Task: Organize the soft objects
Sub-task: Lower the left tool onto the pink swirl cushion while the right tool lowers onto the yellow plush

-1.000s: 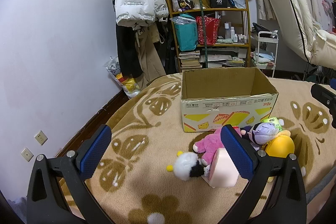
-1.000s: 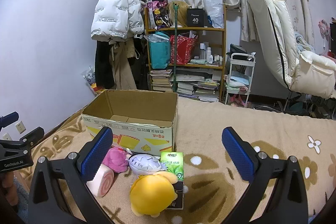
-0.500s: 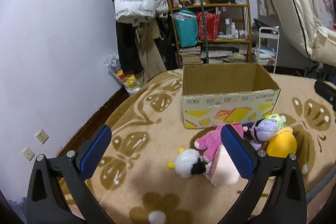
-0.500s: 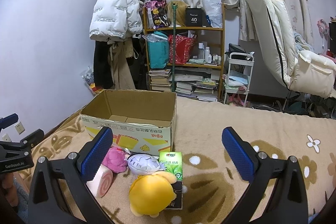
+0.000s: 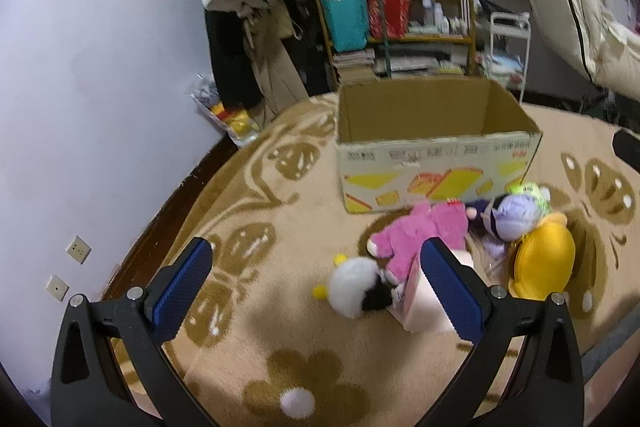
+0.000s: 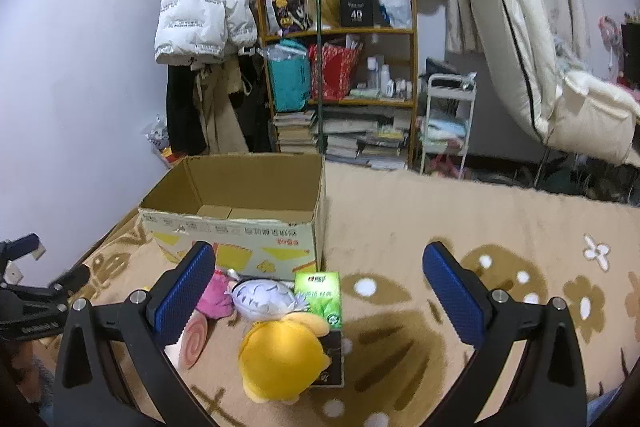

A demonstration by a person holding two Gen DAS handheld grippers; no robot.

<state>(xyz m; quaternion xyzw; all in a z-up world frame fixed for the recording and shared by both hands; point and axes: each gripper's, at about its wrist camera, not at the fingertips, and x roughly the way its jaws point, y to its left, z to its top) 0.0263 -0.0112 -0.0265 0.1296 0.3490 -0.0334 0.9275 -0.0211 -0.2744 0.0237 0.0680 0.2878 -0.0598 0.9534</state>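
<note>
An open cardboard box [image 5: 436, 147] [image 6: 236, 223] stands empty on the tan patterned blanket. In front of it lies a pile of soft toys: a white and black plush [image 5: 354, 287], a pink plush [image 5: 420, 233] [image 6: 216, 297], a purple-haired doll [image 5: 514, 217] [image 6: 264, 299], a yellow plush [image 5: 544, 263] [image 6: 282, 359] and a pink swirl roll [image 5: 424, 299] [image 6: 194, 341]. My left gripper [image 5: 316, 287] hangs open above the blanket, just left of the white plush. My right gripper [image 6: 316, 291] is open above the yellow plush.
A green tissue pack [image 6: 320, 293] and a dark box [image 6: 332, 359] lie among the toys. A white pompom [image 5: 298, 403] sits on the blanket near me. A cluttered shelf [image 6: 340, 79], hung coats [image 6: 204, 19] and a cream recliner [image 6: 532, 67] stand beyond the bed.
My left gripper has tilted down and moved closer to the toys, so they sit larger between its fingers. The right gripper view has barely shifted.
</note>
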